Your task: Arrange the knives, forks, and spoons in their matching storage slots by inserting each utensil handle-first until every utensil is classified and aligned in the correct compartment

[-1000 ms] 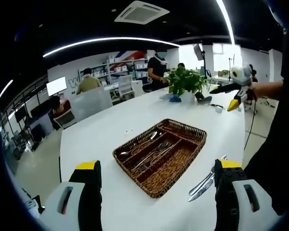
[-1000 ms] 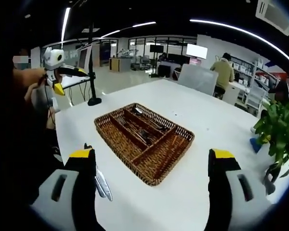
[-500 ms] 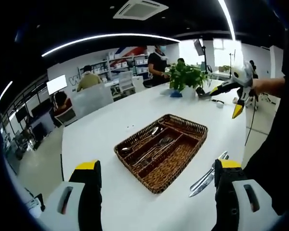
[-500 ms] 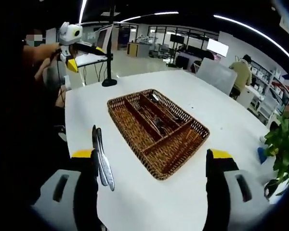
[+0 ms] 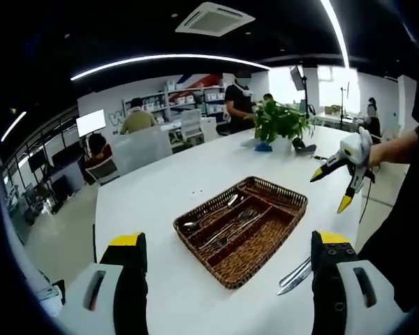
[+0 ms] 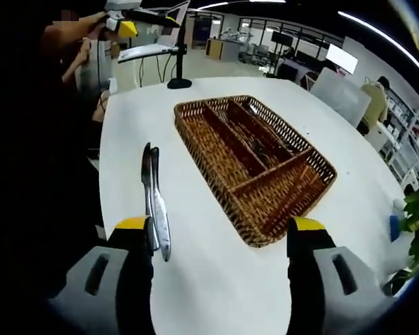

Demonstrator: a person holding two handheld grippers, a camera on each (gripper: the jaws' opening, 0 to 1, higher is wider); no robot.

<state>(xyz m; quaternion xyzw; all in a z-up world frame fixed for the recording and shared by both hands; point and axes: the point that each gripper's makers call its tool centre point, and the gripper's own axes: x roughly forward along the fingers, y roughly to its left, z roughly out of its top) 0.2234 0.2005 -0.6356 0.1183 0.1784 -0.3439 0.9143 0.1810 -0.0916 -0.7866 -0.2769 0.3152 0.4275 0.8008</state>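
Both grippers stand with jaws spread wide and nothing between them above a white table (image 6: 216, 279) in an open office. Between the yellow-tipped jaws of the right gripper (image 6: 213, 227), a brown wicker cutlery tray (image 6: 255, 164) lies on the tabletop, its inside split into long slots plus one crosswise slot at the near end. Spoons and forks (image 6: 258, 143) lie in the far long slots; the slot nearest the knives looks bare, though the weave makes that hard to judge. Two table knives (image 6: 156, 202) lie side by side on the table well apart from the tray's long side, their near ends just beside the right gripper's left jaw tip.

From the left gripper (image 5: 227, 241), the same tray (image 5: 244, 230) sits mid-table with spoons and forks (image 5: 220, 220) in its far slots, and the knives (image 5: 297, 273) peek out beside its right jaw. The right gripper (image 5: 335, 178) hangs in the air at right, held by a person's hand (image 5: 387, 143). Beyond, a potted plant (image 5: 276, 122) stands at the table's far end, and people (image 5: 136, 118) sit at desks.
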